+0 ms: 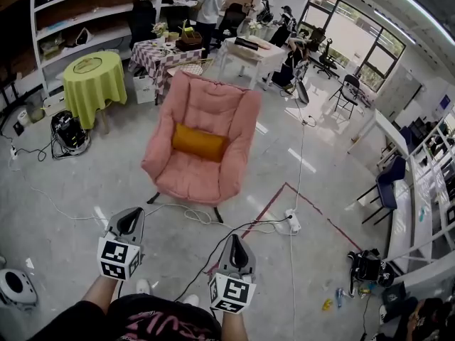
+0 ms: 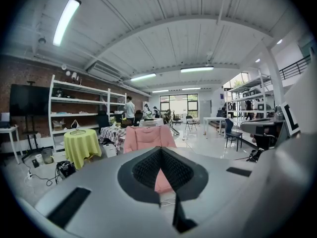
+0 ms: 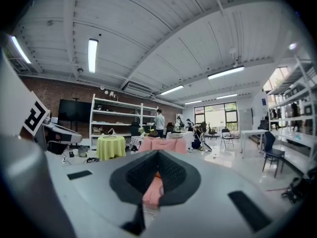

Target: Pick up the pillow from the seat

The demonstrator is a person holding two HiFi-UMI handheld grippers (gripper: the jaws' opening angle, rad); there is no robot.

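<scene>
An orange pillow [image 1: 199, 142] lies across the seat of a pink padded armchair [image 1: 206, 112] in the middle of the floor. Both grippers hang well short of the chair, near the bottom of the head view. My left gripper [image 1: 132, 216] is shut, nothing between its jaws. My right gripper [image 1: 236, 244] is shut and empty too. In the left gripper view the pink armchair [image 2: 147, 138] shows beyond the closed jaws, with the pillow hidden. In the right gripper view a sliver of the orange pillow [image 3: 156, 174] and the pink armchair [image 3: 161, 145] show past the jaw tips.
Cables [image 1: 192, 215] and a power strip [image 1: 290, 222] lie on the floor between me and the chair, beside red floor tape [image 1: 266, 208]. A yellow-green round table [image 1: 94, 84] stands left, a checked table [image 1: 162, 55] and a standing person [image 1: 211, 6] behind the chair.
</scene>
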